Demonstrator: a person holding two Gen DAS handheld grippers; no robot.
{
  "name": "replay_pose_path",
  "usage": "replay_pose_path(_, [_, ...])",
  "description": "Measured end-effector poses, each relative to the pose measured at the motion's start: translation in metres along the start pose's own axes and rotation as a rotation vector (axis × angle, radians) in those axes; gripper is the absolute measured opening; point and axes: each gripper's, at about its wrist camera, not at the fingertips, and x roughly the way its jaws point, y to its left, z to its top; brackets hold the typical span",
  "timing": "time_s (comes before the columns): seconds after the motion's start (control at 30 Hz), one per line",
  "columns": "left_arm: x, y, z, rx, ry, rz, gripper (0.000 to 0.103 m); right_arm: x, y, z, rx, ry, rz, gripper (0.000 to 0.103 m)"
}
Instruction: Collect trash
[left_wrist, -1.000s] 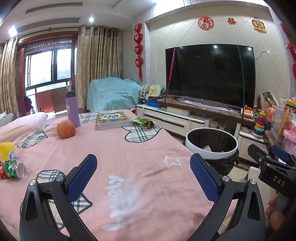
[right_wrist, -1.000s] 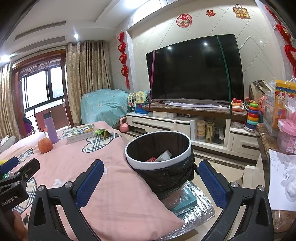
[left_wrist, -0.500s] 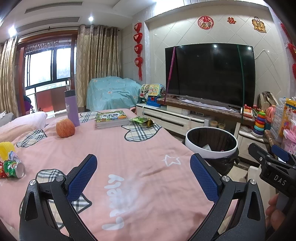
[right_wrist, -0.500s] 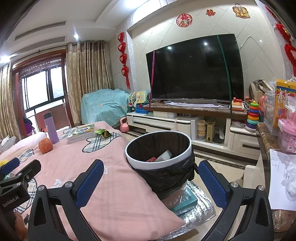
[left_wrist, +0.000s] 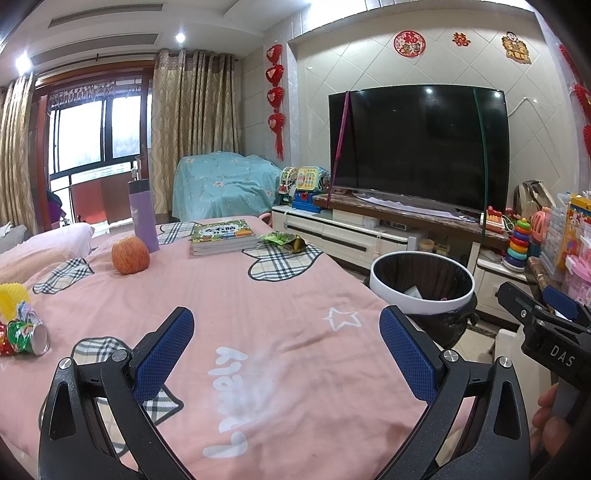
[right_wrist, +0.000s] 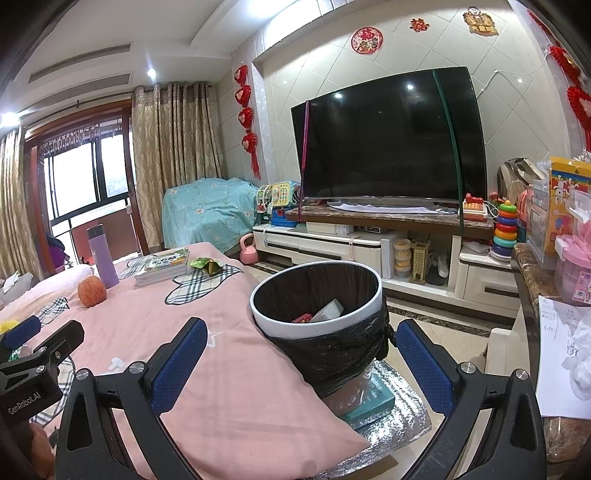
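Low in each frame, the left gripper and the right gripper have blue-padded jaws spread wide, holding nothing. A crushed green can lies at left on the pink-clothed bench. The white-rimmed, black-lined bin stands centre; a green crumpled wrapper lies farther back.

Pink cloth bears apple, books, can, wrapper.

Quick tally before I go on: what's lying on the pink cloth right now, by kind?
Trash: 2, crushed can and green wrapper
Fruit: 1, apple
Bottles: 1, purple bottle
Book stacks: 1, books
Yellow thing at the left edge: 1, kind unclear
Total: 6
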Motion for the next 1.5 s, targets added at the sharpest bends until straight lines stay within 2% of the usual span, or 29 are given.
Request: replay_pose_path(1.5, [0.0088, -0.0009, -0.0025, 0.009, 0.016, -0.017, 0.103, 0.0022, 0.0092, 0.0004, 0.010, 0.011, 0.014, 0.103])
